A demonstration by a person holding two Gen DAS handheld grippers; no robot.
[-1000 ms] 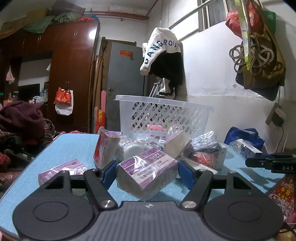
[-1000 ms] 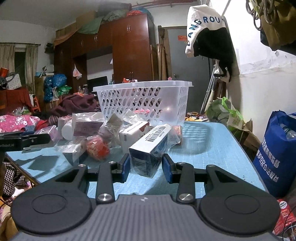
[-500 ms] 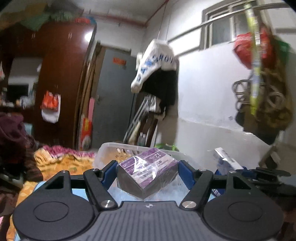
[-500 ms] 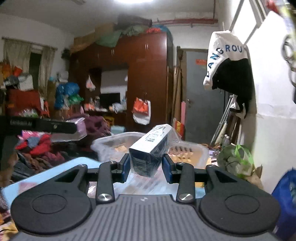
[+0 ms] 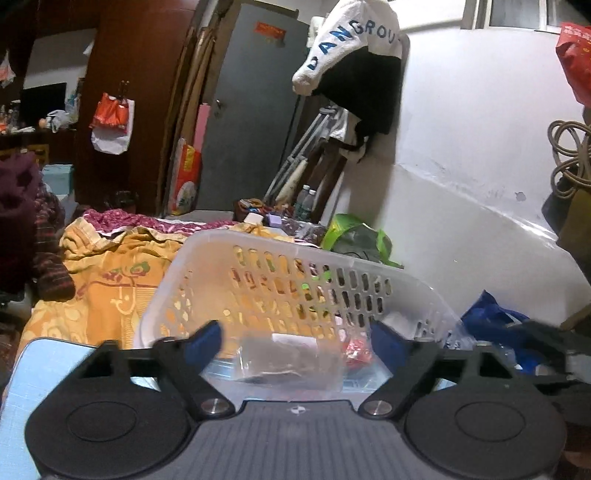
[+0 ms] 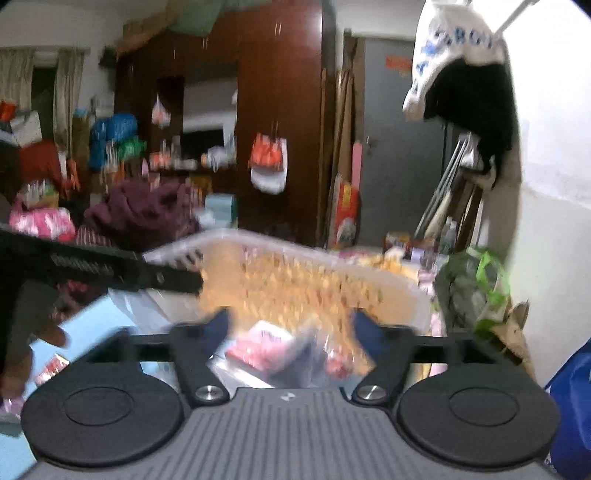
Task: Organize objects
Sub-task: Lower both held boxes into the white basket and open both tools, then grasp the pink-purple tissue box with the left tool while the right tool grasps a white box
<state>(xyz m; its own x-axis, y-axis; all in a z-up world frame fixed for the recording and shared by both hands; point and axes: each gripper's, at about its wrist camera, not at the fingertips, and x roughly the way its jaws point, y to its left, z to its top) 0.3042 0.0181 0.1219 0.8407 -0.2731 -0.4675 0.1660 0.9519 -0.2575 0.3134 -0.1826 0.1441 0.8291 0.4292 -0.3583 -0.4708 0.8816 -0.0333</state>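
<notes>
Plastic-wrapped packets (image 5: pixel 291 360), blurred, perhaps 3, lie inside the white perforated basket (image 5: pixel 177 266).

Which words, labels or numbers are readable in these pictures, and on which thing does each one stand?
"ANGROU", in blue letters, on the white and black garment hanging on the wall; its first letter is hidden.
Orange sign on the grey door: too small to read.
White lettering on the left hand-held gripper in the right wrist view: blurred.
Packets in the white basket: blurred.
</notes>
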